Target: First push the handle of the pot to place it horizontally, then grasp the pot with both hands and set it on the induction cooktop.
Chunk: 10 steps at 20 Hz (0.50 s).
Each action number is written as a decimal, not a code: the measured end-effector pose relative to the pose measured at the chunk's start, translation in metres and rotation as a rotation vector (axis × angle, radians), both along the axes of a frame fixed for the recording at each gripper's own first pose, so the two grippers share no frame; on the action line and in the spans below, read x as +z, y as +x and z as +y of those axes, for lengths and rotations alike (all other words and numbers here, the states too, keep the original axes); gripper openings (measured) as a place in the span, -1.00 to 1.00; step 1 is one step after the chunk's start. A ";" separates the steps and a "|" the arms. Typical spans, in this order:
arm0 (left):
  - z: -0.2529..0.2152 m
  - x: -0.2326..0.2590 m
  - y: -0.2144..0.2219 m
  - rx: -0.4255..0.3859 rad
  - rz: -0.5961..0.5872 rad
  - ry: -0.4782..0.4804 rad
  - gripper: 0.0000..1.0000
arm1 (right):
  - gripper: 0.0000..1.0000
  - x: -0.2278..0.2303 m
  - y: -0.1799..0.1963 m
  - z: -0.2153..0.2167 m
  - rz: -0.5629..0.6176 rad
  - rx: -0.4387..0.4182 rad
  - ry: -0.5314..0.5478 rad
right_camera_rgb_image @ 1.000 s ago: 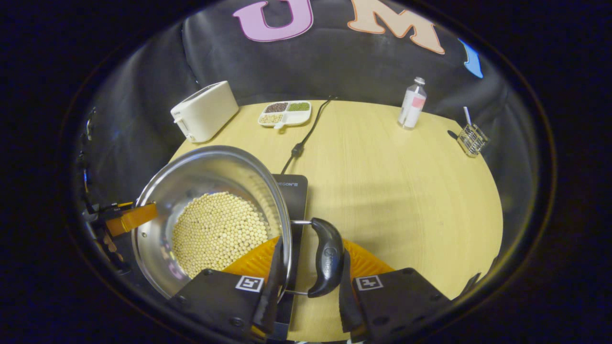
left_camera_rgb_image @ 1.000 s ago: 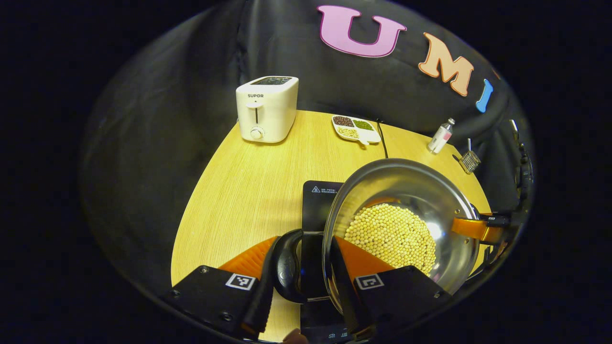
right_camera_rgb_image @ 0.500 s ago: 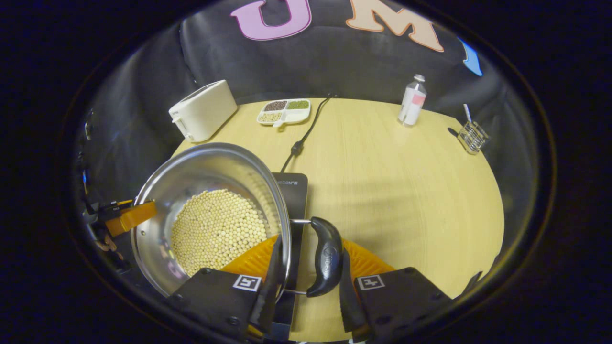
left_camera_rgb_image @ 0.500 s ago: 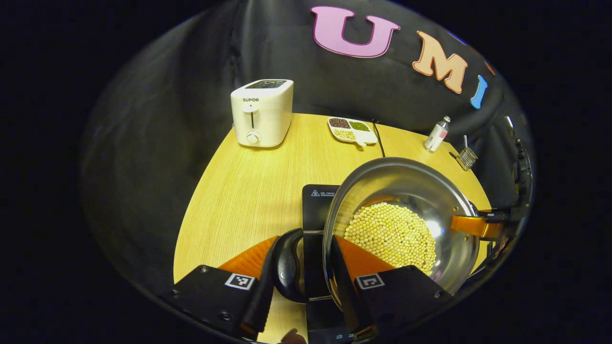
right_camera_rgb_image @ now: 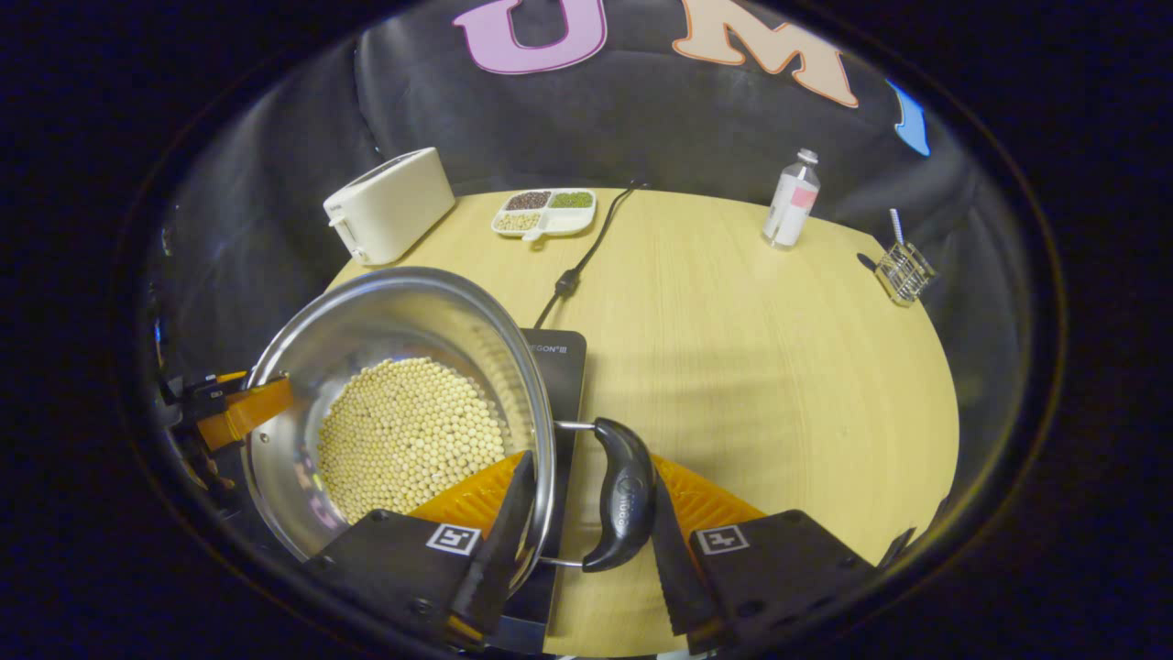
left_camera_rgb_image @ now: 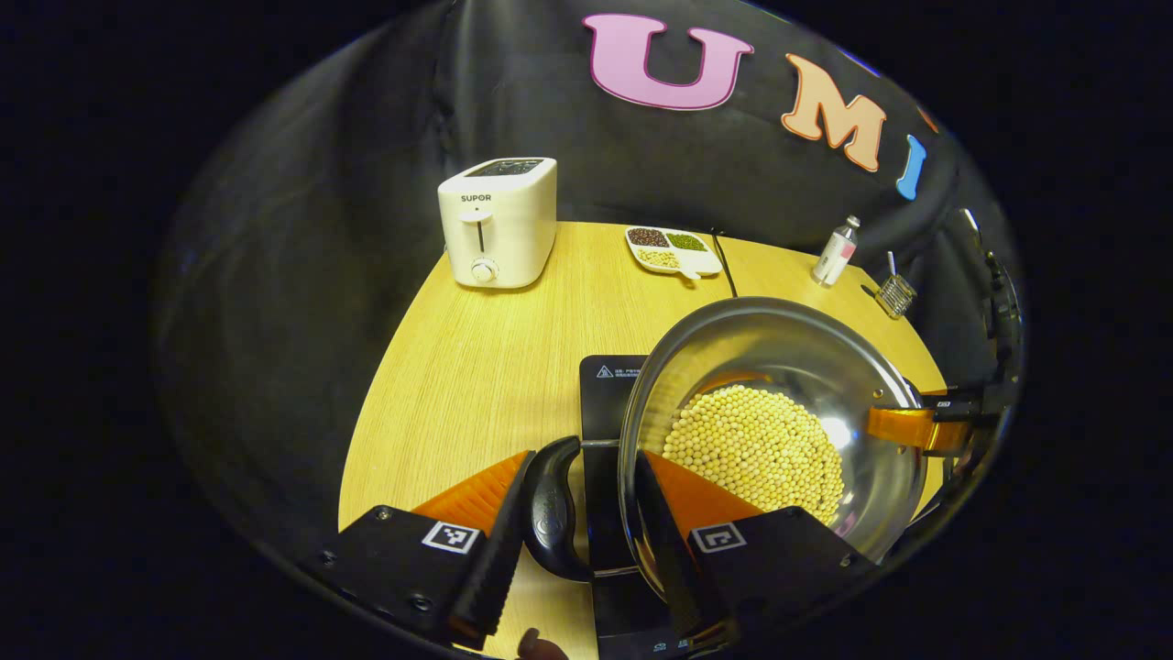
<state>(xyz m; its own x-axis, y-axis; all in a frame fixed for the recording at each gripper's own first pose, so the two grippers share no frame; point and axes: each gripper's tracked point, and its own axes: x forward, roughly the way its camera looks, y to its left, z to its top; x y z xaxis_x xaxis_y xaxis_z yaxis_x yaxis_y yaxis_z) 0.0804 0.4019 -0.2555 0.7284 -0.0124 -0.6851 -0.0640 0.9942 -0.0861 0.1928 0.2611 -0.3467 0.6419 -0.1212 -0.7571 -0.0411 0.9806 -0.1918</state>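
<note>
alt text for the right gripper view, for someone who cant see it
The right claw straddles the rim and black side handle of a steel pot of pale beans, above a black induction cooktop on a wooden table. Behind stand a white toaster, a divided dish and a small bottle.

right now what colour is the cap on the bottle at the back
White, on the bottle with a pink label; clearest in the right gripper view.

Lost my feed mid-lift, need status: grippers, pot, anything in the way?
Left gripper and right gripper each straddle a pot handle with the rim. Pot of beans over induction cooktop. Cord behind, no obstruction.
</note>
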 end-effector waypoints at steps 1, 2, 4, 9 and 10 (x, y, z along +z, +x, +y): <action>-0.001 0.001 0.001 -0.006 -0.005 0.012 0.42 | 0.41 -0.001 0.000 0.001 0.002 0.003 0.006; -0.002 0.001 0.002 -0.010 -0.005 0.023 0.45 | 0.41 -0.001 0.001 0.000 0.002 0.000 0.007; -0.003 0.001 0.004 -0.012 -0.014 0.028 0.56 | 0.53 0.000 0.001 0.001 0.002 -0.005 0.012; 0.000 0.001 0.003 -0.013 -0.013 0.045 0.48 | 0.89 -0.003 0.001 -0.002 0.009 -0.009 -0.004; 0.000 0.003 0.003 -0.015 -0.010 0.051 0.48 | 0.93 -0.002 0.001 -0.001 0.008 -0.009 -0.002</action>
<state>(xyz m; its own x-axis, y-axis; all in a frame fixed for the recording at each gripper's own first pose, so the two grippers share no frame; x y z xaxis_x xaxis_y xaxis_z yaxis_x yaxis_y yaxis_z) 0.0836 0.4016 -0.2525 0.7355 0.0115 -0.6774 -0.0486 0.9982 -0.0358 0.1936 0.2599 -0.3489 0.6351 -0.1284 -0.7617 -0.0335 0.9806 -0.1933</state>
